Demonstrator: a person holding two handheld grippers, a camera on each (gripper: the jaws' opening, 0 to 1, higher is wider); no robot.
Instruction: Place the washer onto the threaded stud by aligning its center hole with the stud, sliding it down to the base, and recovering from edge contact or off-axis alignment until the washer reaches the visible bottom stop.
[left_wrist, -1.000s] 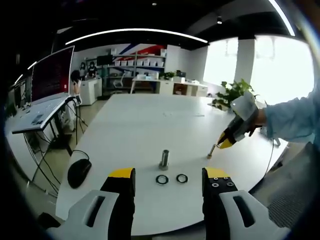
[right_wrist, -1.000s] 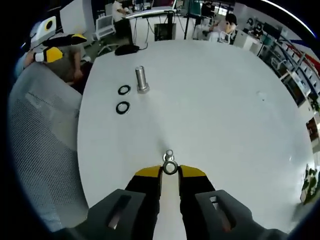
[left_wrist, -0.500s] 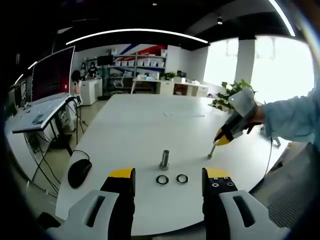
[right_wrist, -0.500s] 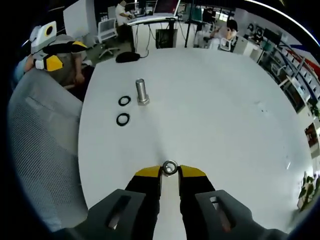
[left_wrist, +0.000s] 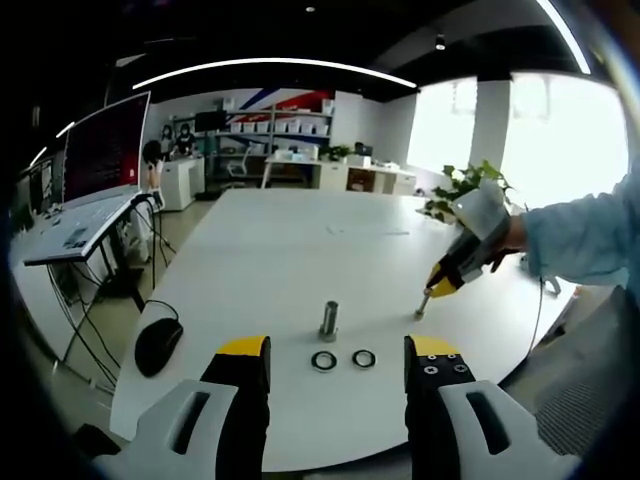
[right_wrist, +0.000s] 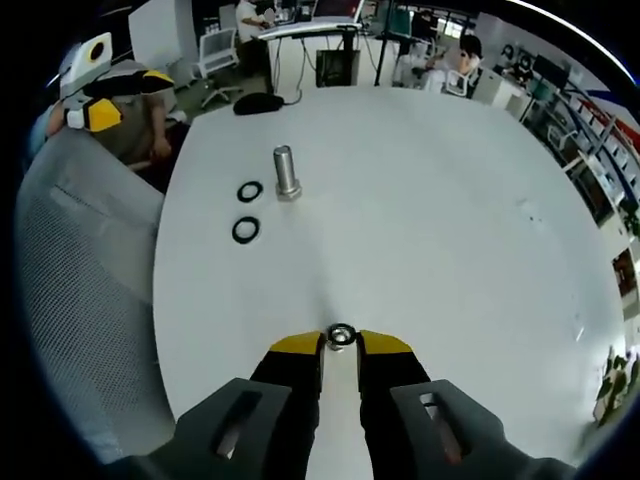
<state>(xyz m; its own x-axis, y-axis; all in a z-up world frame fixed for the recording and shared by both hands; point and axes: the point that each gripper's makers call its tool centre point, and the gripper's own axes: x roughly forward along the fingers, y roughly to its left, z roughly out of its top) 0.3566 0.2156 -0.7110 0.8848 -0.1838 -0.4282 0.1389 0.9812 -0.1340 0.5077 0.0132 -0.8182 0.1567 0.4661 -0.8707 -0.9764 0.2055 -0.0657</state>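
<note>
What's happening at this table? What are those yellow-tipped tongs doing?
A person holds a two-jaw gripper in each hand over a white table. The right gripper is pinching a small metal washer at its tips, away from the upright threaded stud it is meant to go on. Two more washers lie flat beside the stud, which has nothing on it yet. The left gripper is open, holds nothing, and points at the stud from the near side.
</note>
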